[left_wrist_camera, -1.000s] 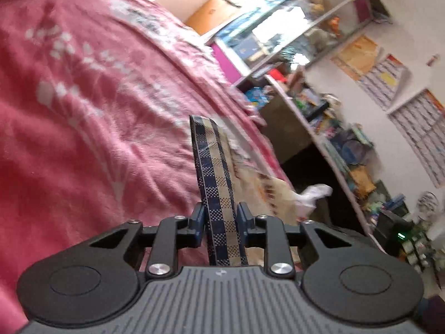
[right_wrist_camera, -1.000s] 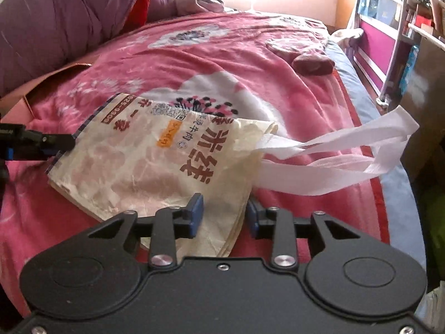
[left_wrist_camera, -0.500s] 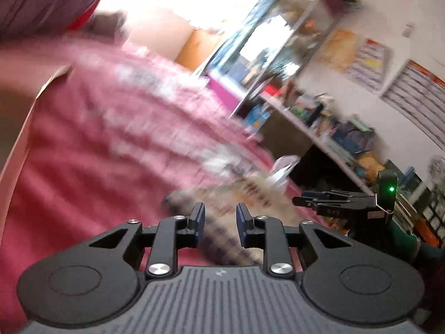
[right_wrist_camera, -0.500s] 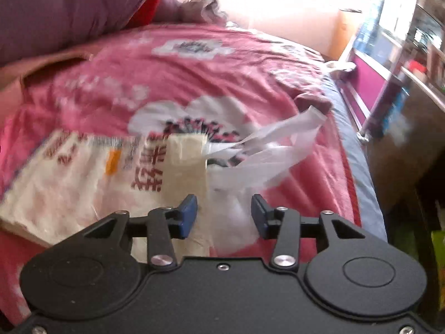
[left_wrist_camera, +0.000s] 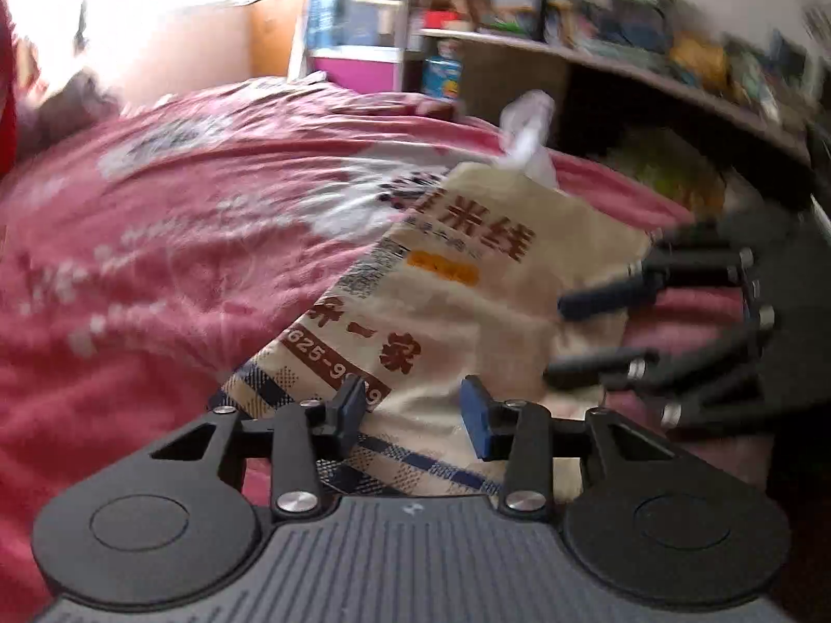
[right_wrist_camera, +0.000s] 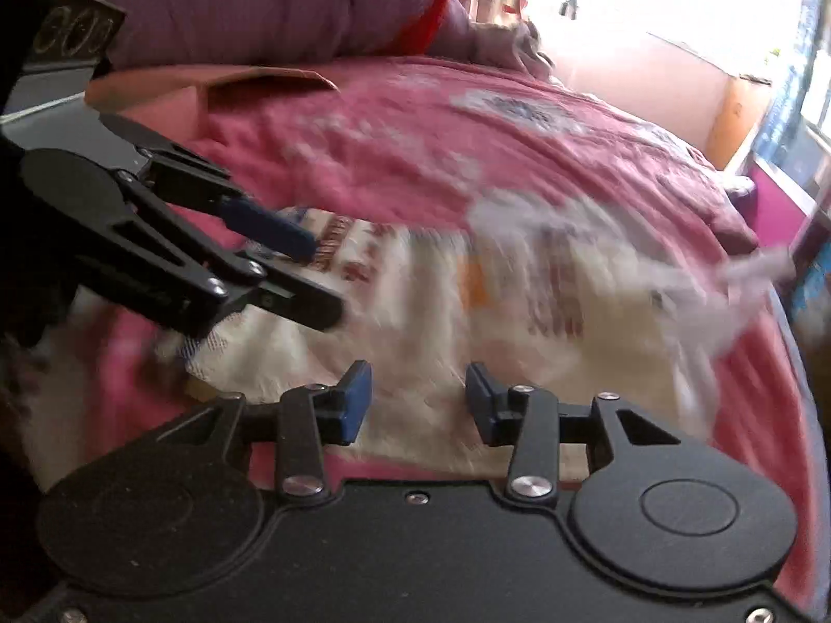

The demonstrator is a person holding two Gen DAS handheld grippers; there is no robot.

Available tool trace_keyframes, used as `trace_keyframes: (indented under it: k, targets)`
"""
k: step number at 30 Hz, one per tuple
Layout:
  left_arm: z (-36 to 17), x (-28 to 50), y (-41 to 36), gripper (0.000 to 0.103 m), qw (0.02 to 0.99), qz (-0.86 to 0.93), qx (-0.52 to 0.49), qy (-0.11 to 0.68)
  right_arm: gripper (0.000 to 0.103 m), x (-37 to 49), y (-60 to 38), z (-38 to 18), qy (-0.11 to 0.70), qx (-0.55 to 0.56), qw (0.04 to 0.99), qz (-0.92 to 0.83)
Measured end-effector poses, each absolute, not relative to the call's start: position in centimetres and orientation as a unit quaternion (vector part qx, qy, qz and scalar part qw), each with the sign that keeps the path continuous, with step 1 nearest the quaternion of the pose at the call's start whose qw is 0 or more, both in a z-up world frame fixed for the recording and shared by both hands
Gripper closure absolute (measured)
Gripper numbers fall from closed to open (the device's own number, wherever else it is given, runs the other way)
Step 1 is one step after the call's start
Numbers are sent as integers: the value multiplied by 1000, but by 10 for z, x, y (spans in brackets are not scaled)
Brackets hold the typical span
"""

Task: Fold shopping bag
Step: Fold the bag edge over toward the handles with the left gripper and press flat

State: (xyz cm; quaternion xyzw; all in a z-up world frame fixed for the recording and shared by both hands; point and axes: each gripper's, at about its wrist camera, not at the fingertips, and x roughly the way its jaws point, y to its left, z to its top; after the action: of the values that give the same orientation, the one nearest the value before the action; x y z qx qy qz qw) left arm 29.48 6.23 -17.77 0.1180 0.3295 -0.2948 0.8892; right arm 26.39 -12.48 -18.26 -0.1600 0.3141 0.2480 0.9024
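The cream shopping bag (left_wrist_camera: 467,290) with red-brown print and a blue checked hem lies flat on the pink bedspread (left_wrist_camera: 156,239); it also shows blurred in the right wrist view (right_wrist_camera: 467,322). Its white handles (left_wrist_camera: 524,130) stick out at the far end and trail to the right in the right wrist view (right_wrist_camera: 737,285). My left gripper (left_wrist_camera: 410,410) is open and empty over the checked bottom edge. My right gripper (right_wrist_camera: 418,400) is open and empty over the bag's near side. Each gripper shows in the other's view, open: the right one (left_wrist_camera: 597,332), the left one (right_wrist_camera: 311,280).
Purple bedding (right_wrist_camera: 249,5) and a brown cardboard sheet (right_wrist_camera: 218,83) lie at the head of the bed. Shelves full of goods (left_wrist_camera: 623,41) and a glass cabinet (left_wrist_camera: 358,10) stand beyond the bed's far side.
Both grippers have let go of the bag and opened. The bag dropped flat on the bed. Both cameras swung round and now look across the bag at each other.
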Motion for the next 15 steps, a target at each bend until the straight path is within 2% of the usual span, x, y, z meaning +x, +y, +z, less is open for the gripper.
trace_keyframes:
  k: [7, 10, 15]
  targets:
    - [-182, 271, 68, 65, 888, -302, 136, 318, 62, 292, -159, -174, 333, -150, 913, 184]
    - [-181, 262, 64, 65, 886, -311, 144, 313, 61, 295, -148, -167, 333, -194, 903, 191]
    - [-177, 253, 68, 65, 876, -338, 131, 319, 61, 303, -117, -172, 338, -205, 887, 239]
